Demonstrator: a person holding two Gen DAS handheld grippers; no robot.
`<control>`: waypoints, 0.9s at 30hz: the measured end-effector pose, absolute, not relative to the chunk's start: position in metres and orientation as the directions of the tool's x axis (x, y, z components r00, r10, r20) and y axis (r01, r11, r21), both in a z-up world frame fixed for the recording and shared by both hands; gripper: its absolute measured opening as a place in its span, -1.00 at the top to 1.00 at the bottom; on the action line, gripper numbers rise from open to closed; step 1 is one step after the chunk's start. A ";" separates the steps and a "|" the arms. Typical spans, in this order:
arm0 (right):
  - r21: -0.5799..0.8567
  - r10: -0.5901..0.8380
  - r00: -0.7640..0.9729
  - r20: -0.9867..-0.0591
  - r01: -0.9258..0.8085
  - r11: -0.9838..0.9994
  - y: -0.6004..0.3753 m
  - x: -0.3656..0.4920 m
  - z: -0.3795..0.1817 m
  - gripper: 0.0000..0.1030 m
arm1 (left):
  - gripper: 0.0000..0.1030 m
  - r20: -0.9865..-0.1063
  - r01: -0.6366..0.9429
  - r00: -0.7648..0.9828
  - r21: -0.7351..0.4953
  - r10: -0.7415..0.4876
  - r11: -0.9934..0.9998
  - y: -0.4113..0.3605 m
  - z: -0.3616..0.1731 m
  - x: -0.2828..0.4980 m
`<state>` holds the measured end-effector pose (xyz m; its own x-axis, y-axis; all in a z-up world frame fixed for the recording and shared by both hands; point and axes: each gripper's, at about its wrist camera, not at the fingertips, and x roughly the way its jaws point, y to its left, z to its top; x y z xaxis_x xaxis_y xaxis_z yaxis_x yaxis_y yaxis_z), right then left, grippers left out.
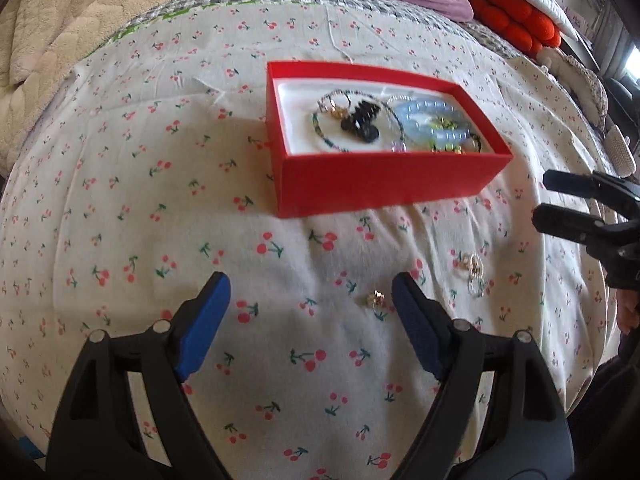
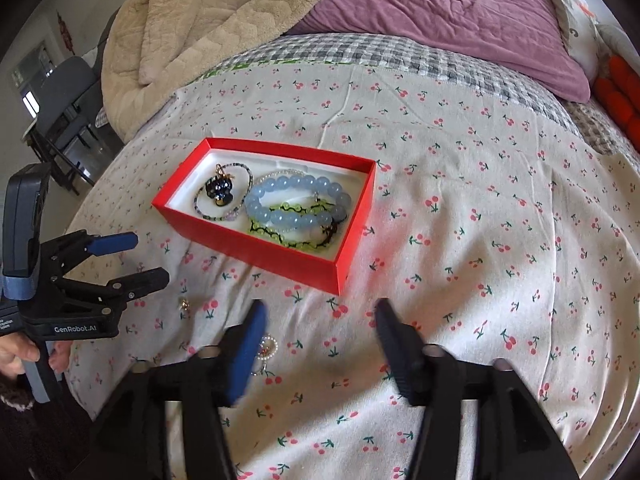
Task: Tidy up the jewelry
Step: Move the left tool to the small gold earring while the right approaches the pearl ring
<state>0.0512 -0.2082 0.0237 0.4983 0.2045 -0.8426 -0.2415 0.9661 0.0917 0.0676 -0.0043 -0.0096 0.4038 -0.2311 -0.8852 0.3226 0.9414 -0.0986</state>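
Hovering over the bed (image 1: 120,200), both grippers empty. Left gripper (image 1: 310,308) has jaws spread wide, nothing between them. Right gripper (image 2: 318,336) likewise has jaws apart, nothing held.

Nearest loose piece: a small gold earring (image 1: 375,299) on the cherry-print sheet, just inside the left jaws' right finger, almost touching it. A bit further right, outside those jaws, sits a pearl-rimmed earring (image 1: 474,264) with a small ring (image 1: 476,286) just beside it. In the right wrist view that same pearl-rimmed earring lies against the outer side of the right jaws' left finger, partly hidden.

Beyond both sets of jaws: a red box (image 1: 380,184), white lining, already holding a pale blue bead bracelet (image 2: 296,204), a green-and-black bracelet (image 2: 288,232), a thin beaded necklace (image 2: 224,196) and a dark hair clip (image 2: 218,190).

Risks, my read:
- Sheet is soft and wrinkled; closing on the tiny earring may pinch fabric or push the earring into a fold.
- Earring sits off-centre in the left jaws, so closing may flick it sideways.
- The two grippers work near each other; collision possible.
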 end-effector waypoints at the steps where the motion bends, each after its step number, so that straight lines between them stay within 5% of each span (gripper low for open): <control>1: 0.086 0.202 0.497 -0.844 -0.247 0.965 -0.208 0.048 0.021 -0.47 | -0.61 -0.887 0.336 0.400 -0.091 -0.230 0.937 -0.006 -0.013 0.064; 14: -0.040 0.181 0.497 -0.849 -0.402 0.915 -0.169 0.016 -0.012 -0.47 | -0.56 -0.862 0.521 0.350 -0.146 -0.367 0.841 -0.018 -0.016 0.045; 27: -0.010 0.219 0.459 -0.861 -0.445 0.895 -0.156 0.026 -0.035 -0.33 | 0.28 -0.867 0.559 0.327 -0.145 -0.377 0.816 -0.024 -0.024 0.052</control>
<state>0.0263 -0.1559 -0.0354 0.4593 0.2190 -0.8609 -0.4450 0.8955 -0.0096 0.0524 -0.0240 -0.0244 0.3269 -0.3772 -0.8665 0.5590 0.8164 -0.1446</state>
